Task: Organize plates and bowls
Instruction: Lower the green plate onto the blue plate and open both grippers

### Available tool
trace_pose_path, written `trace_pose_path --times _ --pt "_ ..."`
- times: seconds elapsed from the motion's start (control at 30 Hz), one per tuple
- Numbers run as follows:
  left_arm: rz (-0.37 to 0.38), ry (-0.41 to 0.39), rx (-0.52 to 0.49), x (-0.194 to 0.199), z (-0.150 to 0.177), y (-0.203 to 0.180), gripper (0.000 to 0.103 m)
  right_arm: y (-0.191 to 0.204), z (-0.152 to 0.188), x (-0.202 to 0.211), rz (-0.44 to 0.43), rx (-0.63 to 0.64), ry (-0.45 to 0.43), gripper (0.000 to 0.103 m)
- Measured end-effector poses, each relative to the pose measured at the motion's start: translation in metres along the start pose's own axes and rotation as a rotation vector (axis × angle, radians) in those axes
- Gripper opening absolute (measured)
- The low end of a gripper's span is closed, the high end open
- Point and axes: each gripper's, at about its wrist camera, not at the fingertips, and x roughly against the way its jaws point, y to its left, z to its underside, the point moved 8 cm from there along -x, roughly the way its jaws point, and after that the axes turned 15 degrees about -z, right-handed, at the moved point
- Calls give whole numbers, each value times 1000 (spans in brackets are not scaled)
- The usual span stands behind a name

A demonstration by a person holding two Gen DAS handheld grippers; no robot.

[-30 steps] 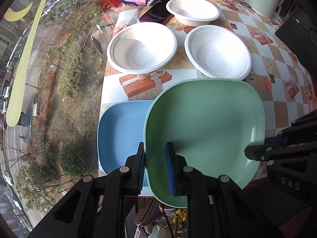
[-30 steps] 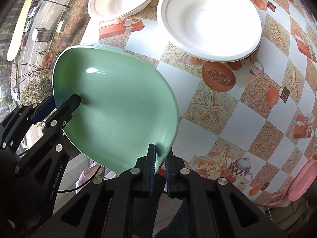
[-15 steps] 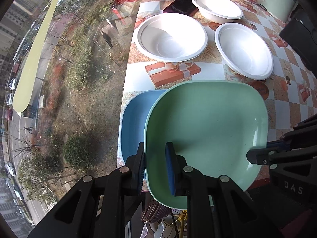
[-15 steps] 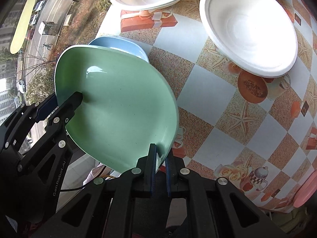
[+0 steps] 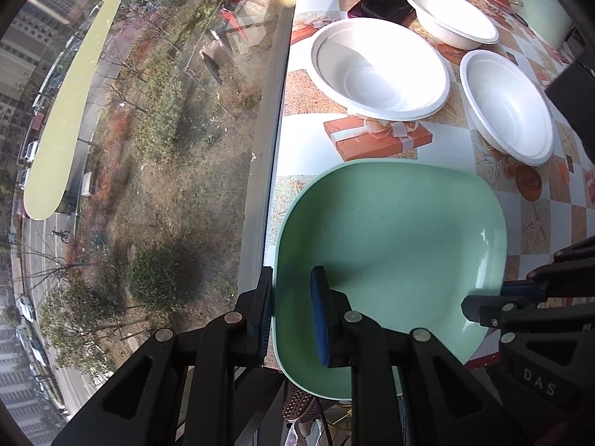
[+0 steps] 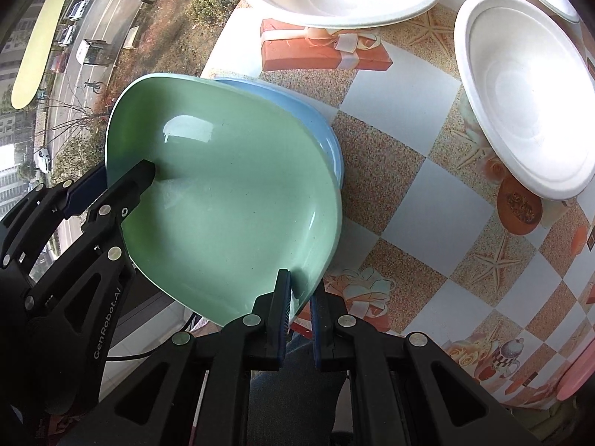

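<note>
The green plate is a glossy, pale mint dish with a squarish outline, rounded corners and a shallow raised lip; faint dark speckles dot its inner face and a window glare sits on its glaze. It is held at the table's near edge, by the corner next to the window, tilted so that its window side stands higher in the right wrist view. Both grippers carry it. The left gripper has its jaws clamped over the plate's rim on the window side, one blue pad inside the dish, the other outside. The right gripper pinches the opposite rim, jaws nearly together with only the lip between them.

Under it lies a blue plate of the same shape, showing only as a crescent past the green rim on the side toward the table's middle; whether the two touch is hard to tell from here. Three white bowls sit farther in: one large bowl by the window edge, a second bowl beside it, and a third bowl near the far edge.

Compared with a second ago, the green plate has shifted over the blue one: the left wrist view then showed a broad blue strip beside it, and now none shows.
</note>
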Motion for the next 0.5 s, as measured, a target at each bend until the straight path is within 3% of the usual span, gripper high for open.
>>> trace_pose_path --times 0.13,0.23,0.27,0.3,0.37,0.4,0.5 --pt "26 18 26 -8 1 0 23 -6 -4 0 -9 -19 -24 11" --pt "28 5 25 -8 2 -2 48 -11 -6 7 -29 -19 -17 12" --pt "26 -7 24 -7 1 -2 63 -14 -4 8 -28 -17 -8 14" --pt "29 -20 23 -5 1 -3 71 -17 -2 9 -25 -17 4 20" --pt "40 -34 21 -2 1 -4 74 -28 5 15 -3 -23 7 78" --pt "45 -31 22 0 1 -4 75 -33 7 21 16 -23 -6 83" --pt "82 -9 25 3 2 -8 77 -57 21 38 54 -45 -11 83"
